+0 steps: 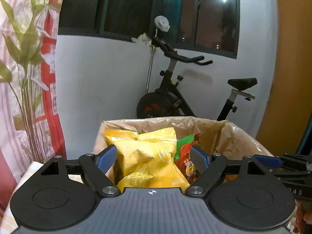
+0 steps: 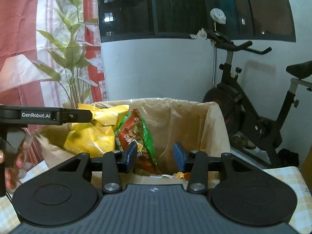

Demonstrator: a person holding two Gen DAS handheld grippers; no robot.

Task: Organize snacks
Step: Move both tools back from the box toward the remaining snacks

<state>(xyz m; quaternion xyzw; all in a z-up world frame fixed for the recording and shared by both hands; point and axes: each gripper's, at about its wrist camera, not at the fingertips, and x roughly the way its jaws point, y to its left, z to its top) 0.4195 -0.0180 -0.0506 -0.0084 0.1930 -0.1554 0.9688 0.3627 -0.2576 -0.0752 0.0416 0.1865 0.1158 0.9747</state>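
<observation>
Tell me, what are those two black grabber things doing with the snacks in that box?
A person holds a grabber in each hand and is sorting snacks into a box lined with a plastic bag. The left gripper has its fingers spread wide around the yellow snack bags, which are already in the box, so it does not look like it is squeezing them. The right gripper is open too, with one finger right by the red and green snack bag. An exercise bike stands behind.
</observation>
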